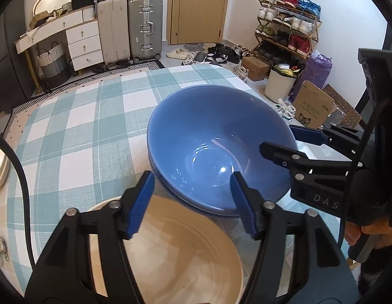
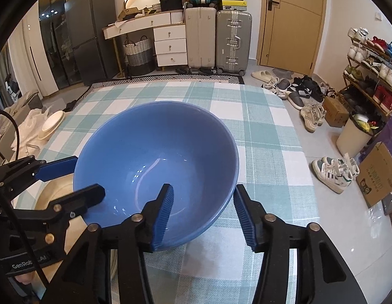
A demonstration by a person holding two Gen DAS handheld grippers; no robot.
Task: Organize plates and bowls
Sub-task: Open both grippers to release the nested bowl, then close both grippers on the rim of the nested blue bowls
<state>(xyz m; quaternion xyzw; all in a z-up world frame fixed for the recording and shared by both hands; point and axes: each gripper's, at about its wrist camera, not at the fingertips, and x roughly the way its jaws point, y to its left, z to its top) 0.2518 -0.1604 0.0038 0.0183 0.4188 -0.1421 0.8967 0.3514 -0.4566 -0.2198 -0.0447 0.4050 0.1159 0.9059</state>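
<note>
The fingers of the left gripper stand apart, one blue pad outside the near rim of the blue bowl, the other pad reaching over the inside of it, and neither pad presses on the wall, so nothing is held. The blue bowl sits nested in a second blue bowl, whose edge shows just under it, and both rest on the checked tablecloth of the worktop. Right below the gripper lies a cream plate, its far edge tucked just beside the blue stack. Over on the right the right gripper comes in sideways, its two fingers set either side of the bowl's rim there, with a hand on its grip.

From the right wrist, the right gripper shows its fingers open too: one pad inside the blue bowl, the other outside the rim, a clear gap on both sides, no hold. At the left the left gripper straddles the opposite rim the same way, above the cream plate. Further off at the left edge, a stack of cream dishes stands tilted against white cloth. Beyond the worktop stand suitcases and a shoe rack.
</note>
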